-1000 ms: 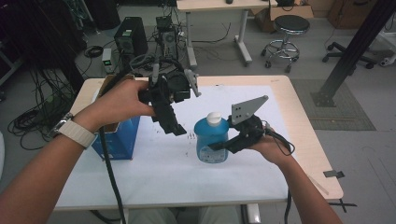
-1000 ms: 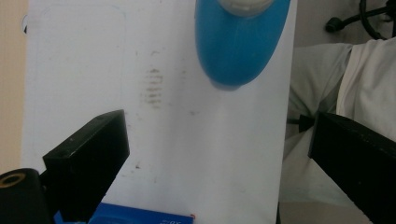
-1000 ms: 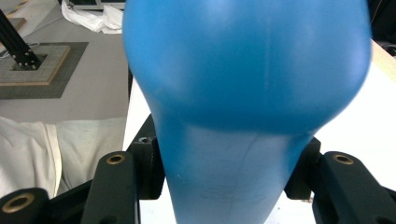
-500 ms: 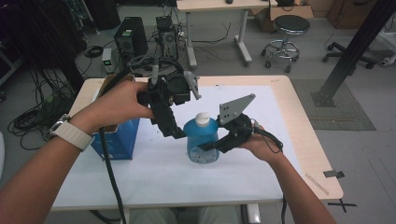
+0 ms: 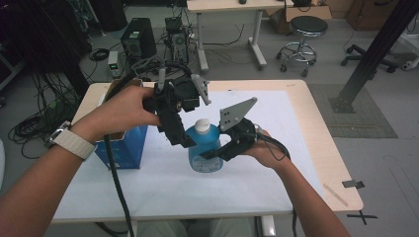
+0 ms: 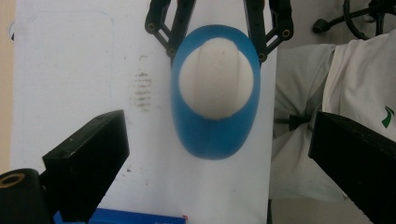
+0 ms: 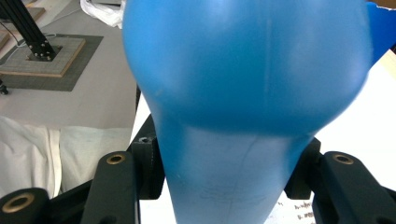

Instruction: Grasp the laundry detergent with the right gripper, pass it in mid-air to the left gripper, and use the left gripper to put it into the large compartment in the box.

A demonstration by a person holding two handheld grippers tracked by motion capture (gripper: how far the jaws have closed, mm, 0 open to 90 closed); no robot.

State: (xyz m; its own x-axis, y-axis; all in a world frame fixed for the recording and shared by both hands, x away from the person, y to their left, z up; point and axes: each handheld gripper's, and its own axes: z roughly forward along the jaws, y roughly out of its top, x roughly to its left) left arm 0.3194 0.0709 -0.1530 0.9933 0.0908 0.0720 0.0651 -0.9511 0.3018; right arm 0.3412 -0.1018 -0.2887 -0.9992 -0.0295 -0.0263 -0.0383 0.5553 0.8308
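A blue bottle (image 5: 205,150) with a white cap (image 5: 201,127) stands upright on the white sheet (image 5: 281,123). My right gripper (image 5: 213,157) is shut on the bottle's lower body from the right side. In the right gripper view the bottle (image 7: 243,70) sits wedged between the two jaws of that gripper (image 7: 226,186). My left gripper (image 5: 189,141) hangs open just above and left of the cap, pointing down. The left gripper view looks straight down on the cap (image 6: 216,77) and the bottle's shoulder (image 6: 215,135), with the left gripper (image 6: 217,137) spread wide on either side.
A blue box (image 5: 123,148) stands on the table's left part, right behind my left hand; its edge (image 6: 135,218) shows below the left jaws. The wooden table (image 5: 321,143) extends right of the sheet. A person's white shirt (image 6: 355,79) is at the near edge.
The right gripper has carried the bottle leftward and slightly nearer. The bottle's cap now sits under the open left gripper, which has barely moved.
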